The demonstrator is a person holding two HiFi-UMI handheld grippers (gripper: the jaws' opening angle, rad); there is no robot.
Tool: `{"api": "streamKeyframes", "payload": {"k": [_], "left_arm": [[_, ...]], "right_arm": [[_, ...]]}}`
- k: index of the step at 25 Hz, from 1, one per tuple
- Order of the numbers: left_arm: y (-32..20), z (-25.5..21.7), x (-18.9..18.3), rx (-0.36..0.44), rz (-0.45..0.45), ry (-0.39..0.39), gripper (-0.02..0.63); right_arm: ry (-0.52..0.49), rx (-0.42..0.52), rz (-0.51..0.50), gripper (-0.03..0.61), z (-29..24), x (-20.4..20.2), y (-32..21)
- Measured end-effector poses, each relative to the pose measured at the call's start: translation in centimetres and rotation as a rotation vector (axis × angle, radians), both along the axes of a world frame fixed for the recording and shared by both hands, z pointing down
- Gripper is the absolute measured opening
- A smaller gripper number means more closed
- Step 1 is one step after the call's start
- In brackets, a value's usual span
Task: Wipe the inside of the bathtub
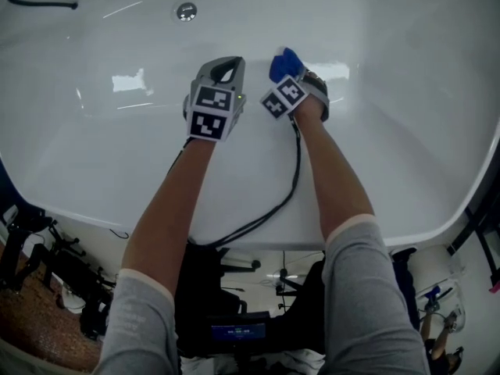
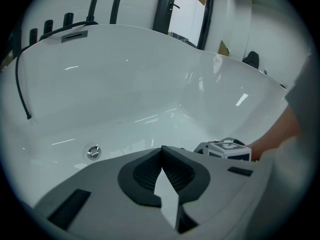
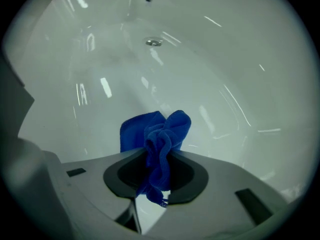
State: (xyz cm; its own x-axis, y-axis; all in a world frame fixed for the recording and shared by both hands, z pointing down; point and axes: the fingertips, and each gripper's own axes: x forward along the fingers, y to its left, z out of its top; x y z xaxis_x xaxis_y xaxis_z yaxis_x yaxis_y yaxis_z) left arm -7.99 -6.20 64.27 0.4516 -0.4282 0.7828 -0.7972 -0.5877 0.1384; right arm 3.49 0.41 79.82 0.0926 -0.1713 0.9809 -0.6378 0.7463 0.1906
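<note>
Crumpled blue cloth [image 3: 160,131], in right gripper [image 3: 159,156], inside white bathtub [image 1: 94,147].

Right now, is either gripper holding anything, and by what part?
Right gripper pinches the blue cloth at a bunched fold; most sticks out past the tips. Left gripper is shut, empty.

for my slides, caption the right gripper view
Right claw shut on a blue cloth inside the white bathtub, drain beyond

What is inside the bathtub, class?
Inside the bathtub: a drain, the left gripper shut and empty, and the right gripper shut on a blue cloth. The tub floor under the grippers and cloth is covered.
</note>
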Motion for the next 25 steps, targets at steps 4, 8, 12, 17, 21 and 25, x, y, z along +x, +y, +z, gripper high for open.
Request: {"api": "streamKeyframes", "payload": {"k": [4,8,12,17,21,25], "left_arm": [[0.6,-1.1,2.1,-0.004,0.013,0.022,0.001],[1.1,-1.9,5.9,0.003,0.058,0.047,0.000],[0.8,-1.9,8.2,0.017,0.085,0.056,0.001],[-0.1,-0.8,7.8,0.027,0.087,0.042,0.001],[-0.5,-0.1,5.3,0.031,0.065,0.022,0.000],[-0.8,0.6,2.6,0.018,0.004,0.000,0.000]], "right_arm": [[0.046,0.063,0.088,0.110,-3.7,4.9,0.1],[0.159,0.110,0.169,0.109,-5.9,13.1,-0.5],[0.243,0.087,0.110,0.110,-4.7,17.8,-1.2],[0.269,-0.068,0.052,0.110,0.4,17.1,0.3],[0.240,-0.022,0.120,0.109,1.5,14.0,0.6],[0.140,-0.021,0.034,0.109,1.5,8.1,0.1]]}}
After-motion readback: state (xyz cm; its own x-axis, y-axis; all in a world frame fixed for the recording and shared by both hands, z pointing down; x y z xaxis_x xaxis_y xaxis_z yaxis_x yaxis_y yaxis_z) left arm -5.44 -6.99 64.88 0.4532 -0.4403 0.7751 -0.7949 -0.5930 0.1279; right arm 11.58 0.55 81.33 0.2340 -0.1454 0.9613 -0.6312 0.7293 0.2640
